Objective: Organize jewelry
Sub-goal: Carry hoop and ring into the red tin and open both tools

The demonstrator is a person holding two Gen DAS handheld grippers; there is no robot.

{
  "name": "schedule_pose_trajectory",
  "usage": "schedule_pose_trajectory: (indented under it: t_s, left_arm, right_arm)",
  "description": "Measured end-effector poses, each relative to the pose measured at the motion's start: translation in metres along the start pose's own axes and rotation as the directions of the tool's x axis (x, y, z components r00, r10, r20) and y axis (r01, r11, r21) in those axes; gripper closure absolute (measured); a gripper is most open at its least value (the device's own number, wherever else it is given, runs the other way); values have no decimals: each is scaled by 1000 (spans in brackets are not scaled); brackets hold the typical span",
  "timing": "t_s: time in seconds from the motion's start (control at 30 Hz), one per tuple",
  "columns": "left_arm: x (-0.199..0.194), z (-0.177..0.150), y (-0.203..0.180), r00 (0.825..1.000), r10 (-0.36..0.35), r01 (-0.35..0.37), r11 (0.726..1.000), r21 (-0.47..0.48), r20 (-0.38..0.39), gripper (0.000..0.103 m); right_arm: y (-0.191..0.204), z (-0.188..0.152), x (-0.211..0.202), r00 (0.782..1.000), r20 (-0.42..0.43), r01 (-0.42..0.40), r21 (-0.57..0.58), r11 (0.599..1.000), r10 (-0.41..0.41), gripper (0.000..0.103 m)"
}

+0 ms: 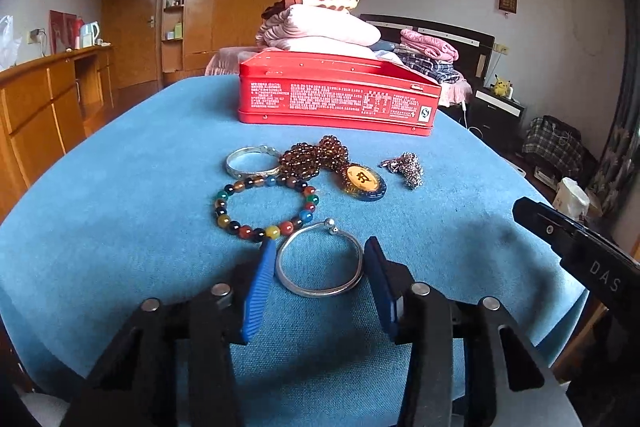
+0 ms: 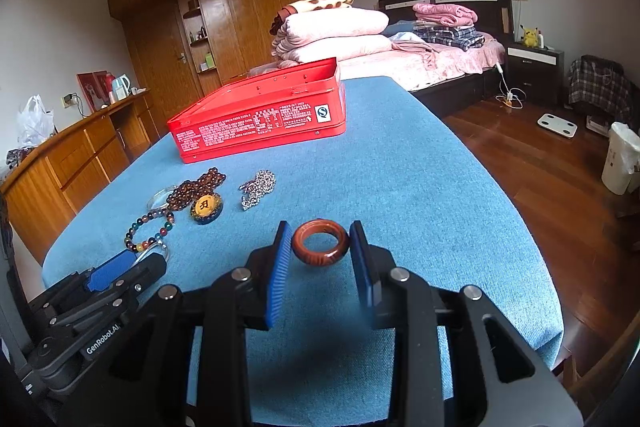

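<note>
A plain silver bangle (image 1: 320, 289) lies flat on the blue cloth, and my left gripper (image 1: 320, 241) is shut on it, one blue pad against each side. My right gripper (image 2: 320, 227) is shut on a red-brown ring (image 2: 320, 245), held just over the cloth. Beyond the bangle lie a multicoloured bead bracelet (image 1: 224, 215), a patterned silver bangle (image 1: 252, 169), a brown bead necklace (image 1: 304, 159) with an amber pendant (image 1: 362, 183), and a heap of silver chain (image 1: 408, 167). A red tin (image 1: 340, 99) stands behind them with its lid down.
The blue-covered table (image 2: 400, 167) ends close to the right, over a wooden floor. A bed with folded bedding (image 2: 332, 31) stands behind the tin. A wooden sideboard (image 1: 40, 107) runs along the left. The right gripper's black housing (image 1: 568, 239) shows at the left wrist view's right edge.
</note>
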State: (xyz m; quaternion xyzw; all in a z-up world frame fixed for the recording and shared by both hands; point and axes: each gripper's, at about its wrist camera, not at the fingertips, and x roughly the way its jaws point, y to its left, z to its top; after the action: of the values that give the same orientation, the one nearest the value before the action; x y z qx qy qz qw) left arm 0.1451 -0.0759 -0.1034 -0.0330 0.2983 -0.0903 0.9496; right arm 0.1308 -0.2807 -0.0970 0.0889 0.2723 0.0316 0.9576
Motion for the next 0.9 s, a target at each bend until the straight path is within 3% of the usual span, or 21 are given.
schedule_pose_trajectory:
  t_s: [0.43, 0.9]
  left_arm:
    - [-21, 12, 5, 998, -13, 14, 1000, -10, 63, 58]
    - [-8, 49, 21, 996, 8, -6, 1000, -26, 92, 58]
  right_arm:
    - [14, 7, -2, 999, 20, -45, -36, 998, 46, 74]
    - [33, 33, 6, 996, 59, -69, -50, 996, 72, 74]
